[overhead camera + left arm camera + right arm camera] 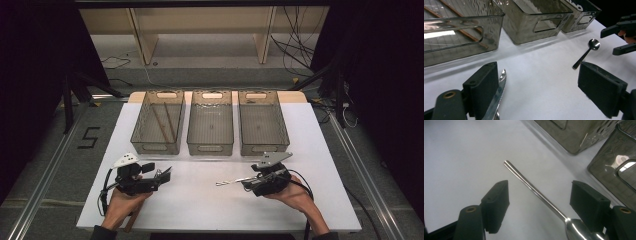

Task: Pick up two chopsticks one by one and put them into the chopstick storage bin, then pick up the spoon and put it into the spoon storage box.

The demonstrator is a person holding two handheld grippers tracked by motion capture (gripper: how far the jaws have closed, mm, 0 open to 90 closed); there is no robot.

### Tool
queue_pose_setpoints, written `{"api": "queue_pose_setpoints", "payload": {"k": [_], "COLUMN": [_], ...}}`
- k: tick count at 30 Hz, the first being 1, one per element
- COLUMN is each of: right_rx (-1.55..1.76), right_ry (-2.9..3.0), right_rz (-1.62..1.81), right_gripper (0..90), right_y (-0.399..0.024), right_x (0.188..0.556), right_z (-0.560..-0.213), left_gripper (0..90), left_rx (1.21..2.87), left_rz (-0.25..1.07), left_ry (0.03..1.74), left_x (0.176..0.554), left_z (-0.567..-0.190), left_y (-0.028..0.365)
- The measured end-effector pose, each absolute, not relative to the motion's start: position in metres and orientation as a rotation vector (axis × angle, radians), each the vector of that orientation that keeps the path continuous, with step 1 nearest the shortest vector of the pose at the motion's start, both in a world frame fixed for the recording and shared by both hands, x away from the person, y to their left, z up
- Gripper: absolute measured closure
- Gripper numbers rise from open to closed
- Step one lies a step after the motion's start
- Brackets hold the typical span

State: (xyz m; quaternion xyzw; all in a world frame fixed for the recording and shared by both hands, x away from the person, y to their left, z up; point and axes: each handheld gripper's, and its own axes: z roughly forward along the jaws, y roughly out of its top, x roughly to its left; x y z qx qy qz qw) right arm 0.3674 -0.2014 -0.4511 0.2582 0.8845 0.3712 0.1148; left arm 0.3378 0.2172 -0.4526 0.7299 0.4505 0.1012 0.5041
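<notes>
left gripper (541,86) jaws wide apart, knife (496,96) lying against its left pad on the white table (200,200), right gripper (540,206) wide open astride a lying spoon (536,191), chopsticks (164,122) in the leftmost bin (145,146), middle bin (210,148) bare

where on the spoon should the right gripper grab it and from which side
Probably on the slim straight handle just behind the bowl. The spoon lies flat on the white table, and the right gripper is open with its jaws already on either side of the handle, so coming straight down from above and closing across it looks best. The rounded bowl would likely slip.
</notes>
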Motion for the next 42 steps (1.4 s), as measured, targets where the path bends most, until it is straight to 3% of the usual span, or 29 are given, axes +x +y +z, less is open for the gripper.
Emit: {"api": "queue_pose_setpoints", "payload": {"k": [23,42], "right_rx": [0.616,0.547], "right_ry": [2.713,2.821], "right_rz": [0.771,0.620], "right_gripper": [36.6,53.5], "right_y": [-0.187,-0.182], "right_x": [0.386,0.402], "right_z": [-0.450,-0.464], "left_gripper": [15.9,15.9], "left_rx": [1.763,1.761], "left_rz": [0.285,0.274], "left_ry": [1.040,1.026], "left_x": [0.320,0.317], "left_z": [-0.462,-0.467], "left_y": [0.210,0.209]}}
